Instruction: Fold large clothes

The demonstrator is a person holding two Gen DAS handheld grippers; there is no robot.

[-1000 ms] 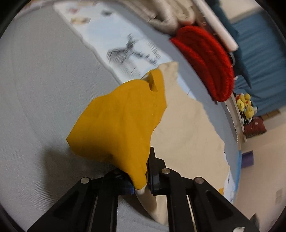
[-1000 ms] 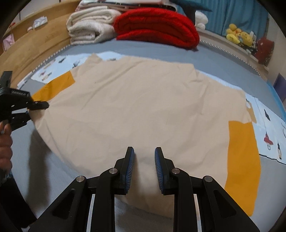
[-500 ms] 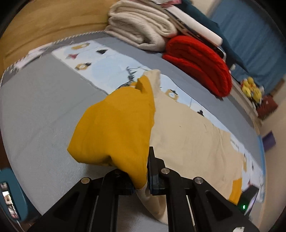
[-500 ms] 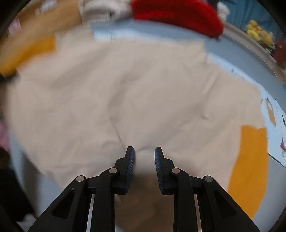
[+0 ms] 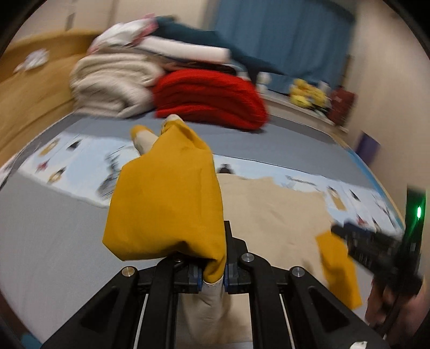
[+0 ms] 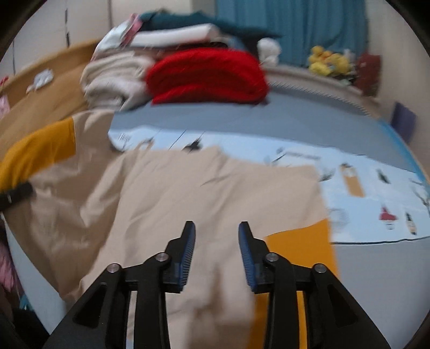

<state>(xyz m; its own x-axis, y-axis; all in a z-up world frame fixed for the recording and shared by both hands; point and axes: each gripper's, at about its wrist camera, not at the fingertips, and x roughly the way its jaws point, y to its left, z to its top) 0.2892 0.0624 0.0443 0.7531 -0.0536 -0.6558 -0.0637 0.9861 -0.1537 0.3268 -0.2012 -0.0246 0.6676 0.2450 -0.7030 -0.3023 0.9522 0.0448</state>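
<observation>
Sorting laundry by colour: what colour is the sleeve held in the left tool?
Mustard yellow sleeve, on a beige garment; left wrist view shows it best.

Garment (image 6: 204,193): you see beige with mustard-yellow sleeves.
Bed sheet (image 6: 268,118): grey, with a pale-blue cartoon-print band.
Folded blanket (image 6: 207,76): red.
Curtain (image 6: 293,24): blue.

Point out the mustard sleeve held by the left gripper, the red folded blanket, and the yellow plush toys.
mustard sleeve (image 5: 166,204): left wrist view, middle of the lifted yellow cloth.
red folded blanket (image 6: 207,76): right wrist view, middle of its front face.
yellow plush toys (image 6: 329,63): right wrist view, centre of the cluster.
</observation>
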